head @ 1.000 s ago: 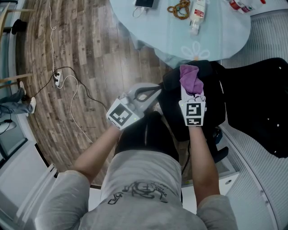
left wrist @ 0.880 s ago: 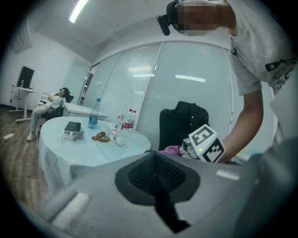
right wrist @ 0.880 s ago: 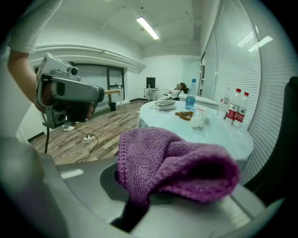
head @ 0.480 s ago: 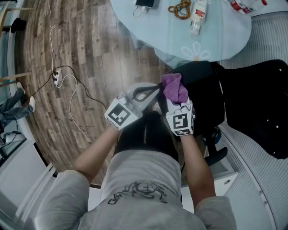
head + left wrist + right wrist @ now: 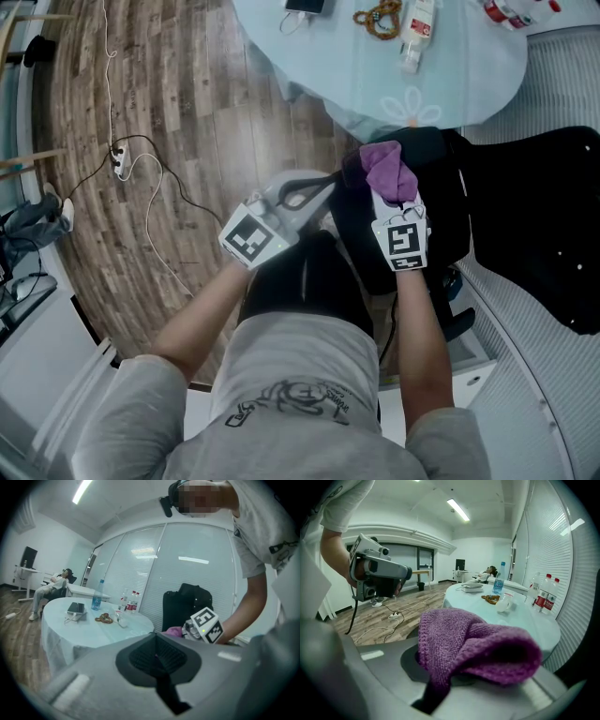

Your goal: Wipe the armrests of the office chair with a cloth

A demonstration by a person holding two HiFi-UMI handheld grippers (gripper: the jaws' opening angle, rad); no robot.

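The right gripper (image 5: 394,195) was clamped on a purple knitted cloth (image 5: 388,171). The cloth bunched out just past its tips, over the black office chair (image 5: 445,220), right of frame centre. The left gripper (image 5: 317,191), jaws together on nothing, hovered just left of the cloth.

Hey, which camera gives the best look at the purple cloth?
The right gripper view: the purple cloth fills the centre, pinched in the right claw. The head view shows it small from above; the left gripper view, only a sliver.
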